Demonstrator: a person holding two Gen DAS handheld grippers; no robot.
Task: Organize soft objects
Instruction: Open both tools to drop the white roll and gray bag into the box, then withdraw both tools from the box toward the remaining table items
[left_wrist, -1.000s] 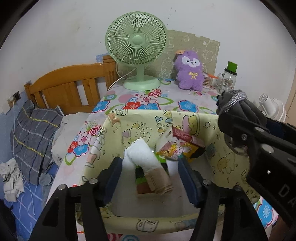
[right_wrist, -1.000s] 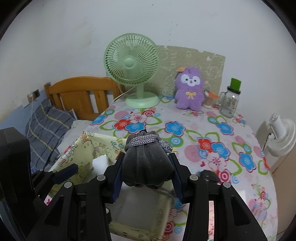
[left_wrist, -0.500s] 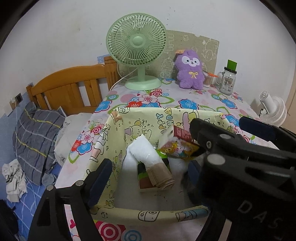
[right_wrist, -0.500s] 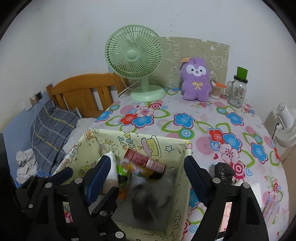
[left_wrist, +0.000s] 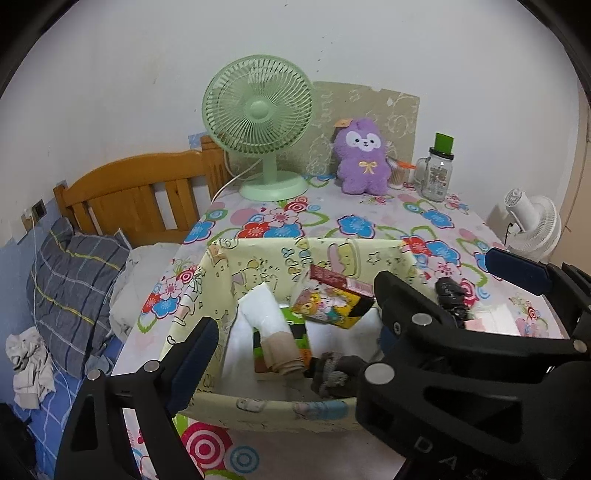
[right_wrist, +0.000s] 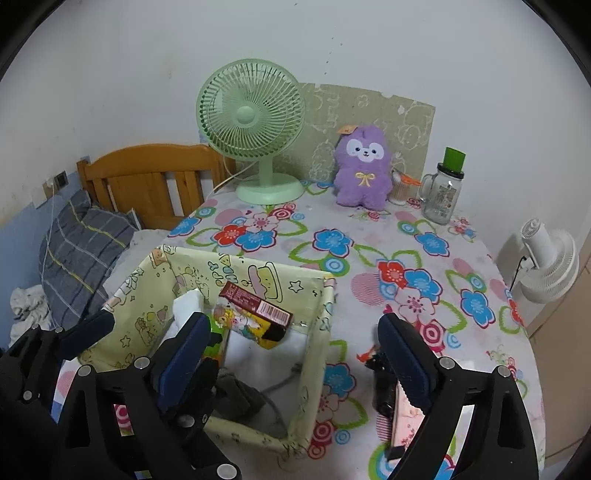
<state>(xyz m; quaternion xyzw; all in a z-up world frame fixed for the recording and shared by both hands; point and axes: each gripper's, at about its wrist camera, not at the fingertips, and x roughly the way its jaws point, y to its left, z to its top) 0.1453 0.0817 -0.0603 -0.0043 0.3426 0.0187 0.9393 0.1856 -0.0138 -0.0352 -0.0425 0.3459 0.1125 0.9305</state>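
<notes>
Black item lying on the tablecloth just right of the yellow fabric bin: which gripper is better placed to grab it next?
Right, probably. The right gripper is open and empty, and the black item lies beside its right finger, outside the yellow bin. The left gripper, also open, faces into the bin.

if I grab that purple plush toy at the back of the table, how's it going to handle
The purple plush toy looks fuzzy and stuffed, so it will probably squash between the jaws rather than slip. It likely weighs little for its bulk. It sits upright close in front of the board, so a push may well topple it.
</notes>
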